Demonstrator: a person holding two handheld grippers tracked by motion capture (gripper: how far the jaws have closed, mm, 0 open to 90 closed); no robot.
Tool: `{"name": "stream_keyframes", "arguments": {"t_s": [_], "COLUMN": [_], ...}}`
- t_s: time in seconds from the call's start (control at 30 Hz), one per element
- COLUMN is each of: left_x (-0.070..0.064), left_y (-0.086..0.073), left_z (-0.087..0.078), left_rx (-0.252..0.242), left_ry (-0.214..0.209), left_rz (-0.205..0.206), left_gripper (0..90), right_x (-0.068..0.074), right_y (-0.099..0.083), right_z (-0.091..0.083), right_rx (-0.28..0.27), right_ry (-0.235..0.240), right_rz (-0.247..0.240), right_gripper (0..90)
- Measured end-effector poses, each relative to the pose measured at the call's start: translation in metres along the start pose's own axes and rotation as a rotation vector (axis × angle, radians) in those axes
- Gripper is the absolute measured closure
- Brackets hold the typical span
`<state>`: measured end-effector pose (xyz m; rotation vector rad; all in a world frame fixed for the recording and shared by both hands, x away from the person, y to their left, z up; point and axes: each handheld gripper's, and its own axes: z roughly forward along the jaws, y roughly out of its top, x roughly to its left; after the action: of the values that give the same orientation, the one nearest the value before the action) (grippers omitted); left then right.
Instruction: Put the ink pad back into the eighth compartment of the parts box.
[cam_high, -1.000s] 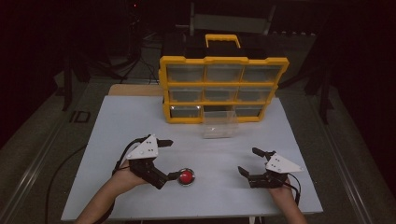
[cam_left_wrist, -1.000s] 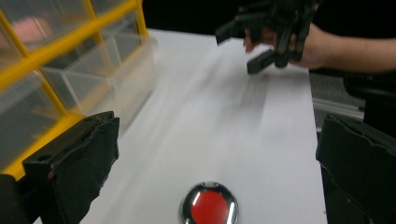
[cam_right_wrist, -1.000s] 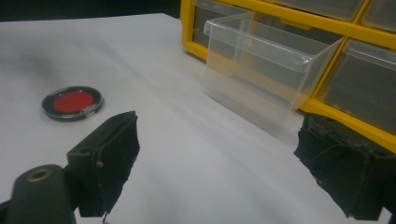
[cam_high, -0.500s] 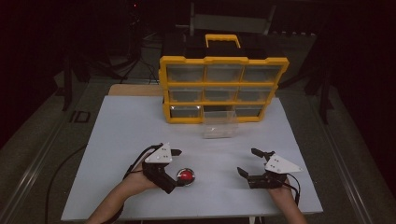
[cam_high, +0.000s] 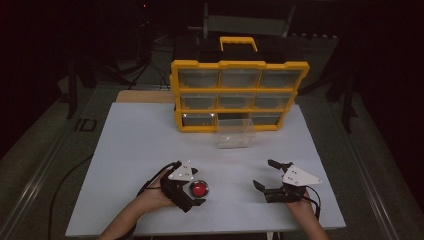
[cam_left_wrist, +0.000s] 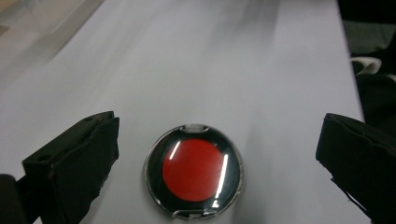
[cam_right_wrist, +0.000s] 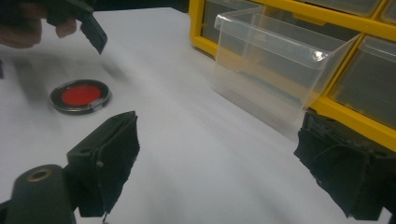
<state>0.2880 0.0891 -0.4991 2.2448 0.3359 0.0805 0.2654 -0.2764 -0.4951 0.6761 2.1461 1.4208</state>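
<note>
A round red disc (cam_high: 200, 189) with a black rim and a clear casing lies flat on the white table (cam_high: 140, 145) near its front edge. My left gripper (cam_high: 196, 190) is open, with one jaw on each side of the disc (cam_left_wrist: 194, 170) and neither touching it. In the left gripper view, the gripper (cam_left_wrist: 219, 140) leaves wide gaps on both sides of the disc. My right gripper (cam_high: 265, 174) rests open at the front right with nothing between its jaws. From the right gripper (cam_right_wrist: 219, 140), the disc (cam_right_wrist: 80, 95) lies far to the left.
A yellow drawer organizer (cam_high: 239, 95) with a black top and handle stands at the table's far side. One clear drawer (cam_high: 234, 134) sits pulled out on the table in front of it, close ahead of the right gripper (cam_right_wrist: 275, 70). Dark floor surrounds the table.
My left gripper has moved right and toward the front edge, from beside the disc to straddling it. The right gripper and the disc have stayed put.
</note>
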Motion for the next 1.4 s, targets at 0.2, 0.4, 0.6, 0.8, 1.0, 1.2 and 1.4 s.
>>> {"name": "stream_keyframes", "arguments": {"t_s": [0.2, 0.4, 0.6, 0.8, 1.0, 1.2, 1.4], "left_x": [0.003, 0.006, 0.006, 0.006, 0.007, 0.005, 0.006], "left_y": [-0.005, -0.010, -0.013, -0.010, -0.007, -0.004, -0.003], "left_z": [0.010, 0.019, 0.025, 0.025, 0.024, 0.023, 0.022], "left_rx": [0.055, 0.119, 0.149, 0.161, 0.181, 0.196, 0.210], "left_ry": [-0.015, 0.005, 0.043, 0.041, 0.051, 0.046, 0.047], "left_rz": [-0.017, -0.012, 0.023, 0.031, 0.021, 0.015, 0.013], "left_gripper": [0.0, 0.0, 2.8, 8.7, 17.3, 25.9, 29.6], "right_x": [0.000, 0.000, 0.000, 0.000, 0.001, 0.001, 0.002], "right_y": [0.000, 0.000, 0.000, 0.000, 0.000, 0.000, 0.000], "right_z": [0.000, 0.000, -0.001, -0.001, -0.001, 0.000, -0.001], "right_rx": [0.001, 0.000, 0.000, 0.000, -0.004, -0.003, -0.006], "right_ry": [0.003, 0.008, 0.008, 0.011, 0.016, 0.016, 0.015], "right_rz": [-0.002, -0.002, -0.001, 0.000, -0.003, -0.004, -0.006], "right_gripper": [12.6, 12.6, 12.6, 12.6, 12.6, 12.6, 12.6]}}
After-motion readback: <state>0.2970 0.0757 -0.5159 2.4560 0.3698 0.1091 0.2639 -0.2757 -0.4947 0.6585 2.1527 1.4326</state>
